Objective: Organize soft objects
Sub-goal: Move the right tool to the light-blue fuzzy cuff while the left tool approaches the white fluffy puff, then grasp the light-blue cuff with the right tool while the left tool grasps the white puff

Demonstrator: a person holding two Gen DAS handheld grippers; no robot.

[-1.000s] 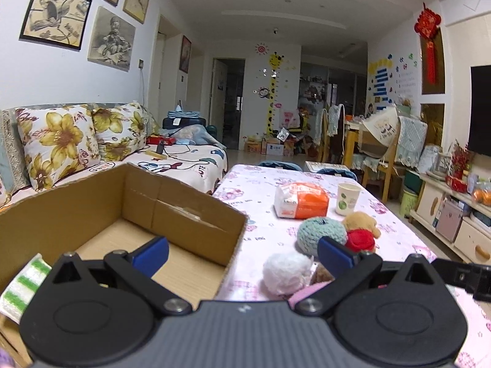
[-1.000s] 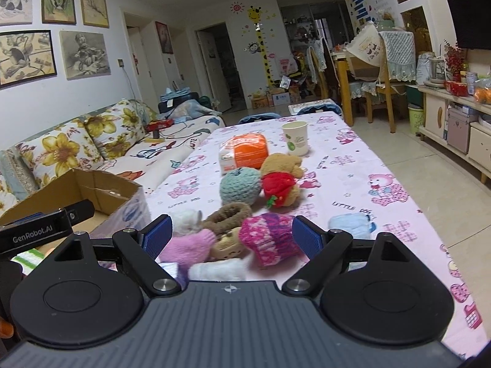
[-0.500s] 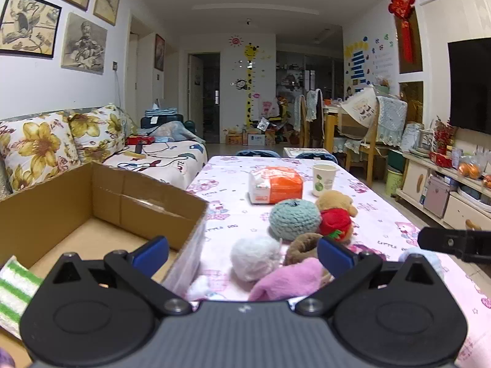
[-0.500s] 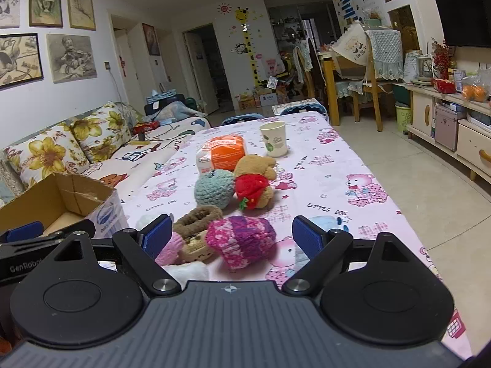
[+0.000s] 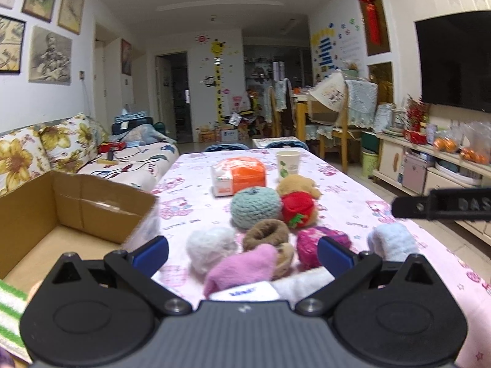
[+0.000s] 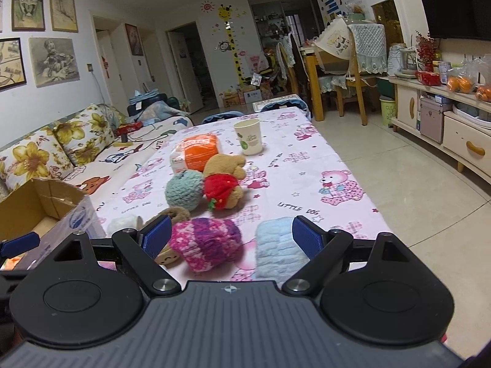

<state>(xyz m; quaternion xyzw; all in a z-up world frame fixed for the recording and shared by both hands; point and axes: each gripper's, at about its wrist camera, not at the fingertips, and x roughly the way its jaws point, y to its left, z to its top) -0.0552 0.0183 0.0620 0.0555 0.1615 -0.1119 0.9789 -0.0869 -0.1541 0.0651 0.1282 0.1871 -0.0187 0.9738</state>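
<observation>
Soft toys (image 5: 260,236) heaped mid-table beside the cardboard box (image 5: 70,214), now framed by a left gripper (image 5: 242,253) swung off the box, spread and empty, right gripper (image 6: 231,234) likewise spread, closing on the purple woolly piece (image 6: 205,242): next pick looming.

White walls all round, and on the left wall hang framed sketches (image 5: 50,55) above a sofa (image 6: 101,153) with yellow-flowered cushions (image 6: 29,159). Straight ahead, a giraffe height chart (image 6: 234,46) runs up the far wall beside a dark open doorway (image 6: 191,64). Pale floor tiles (image 6: 414,190) shine on the right. There's a wooden dining chair (image 6: 353,70) draped in lace, a cream sideboard (image 6: 454,128) along the right wall, and a dark television (image 5: 457,61) mounted above it. A red knot ornament (image 5: 368,3) hangs high up.
</observation>
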